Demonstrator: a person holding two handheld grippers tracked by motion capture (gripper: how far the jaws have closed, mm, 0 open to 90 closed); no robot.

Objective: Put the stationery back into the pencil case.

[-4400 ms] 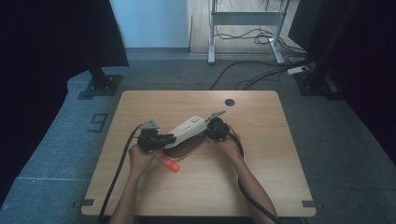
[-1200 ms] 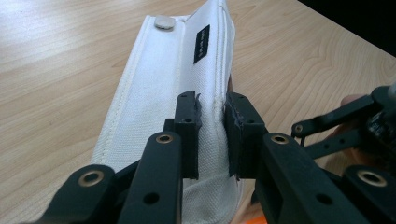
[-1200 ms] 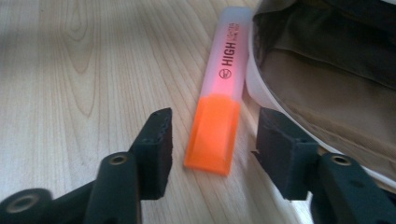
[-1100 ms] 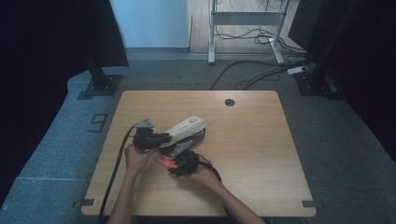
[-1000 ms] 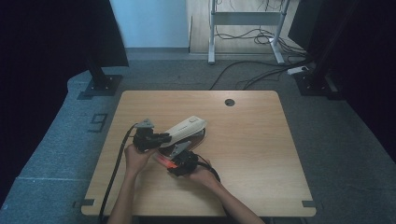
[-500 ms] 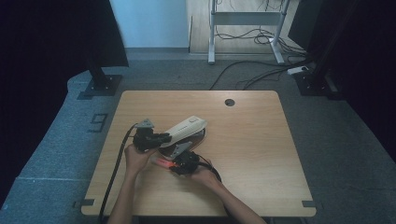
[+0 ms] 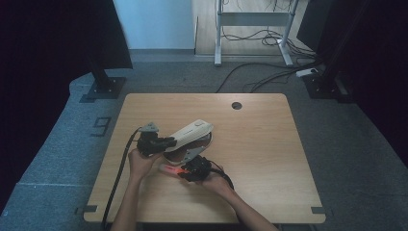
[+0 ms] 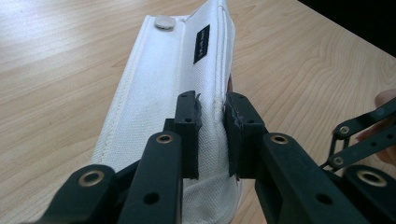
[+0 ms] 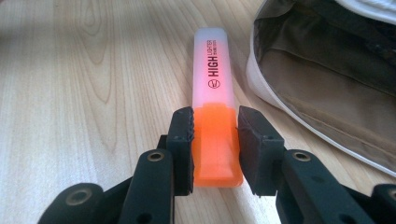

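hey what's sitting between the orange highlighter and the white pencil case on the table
Nothing: in the right gripper view, a bare strip of table separates the highlighter, held in the right claw, from the open pencil case.

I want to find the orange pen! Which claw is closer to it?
The right claw: it is shut on the orange highlighter. The left claw is farther off, clamped on the white pencil case's flap.

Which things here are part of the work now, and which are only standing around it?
In use:
- white pencil case, held open by the left gripper
- orange highlighter, clamped in the right gripper

Not in use:
- table hole
- floor cables
- black stand base
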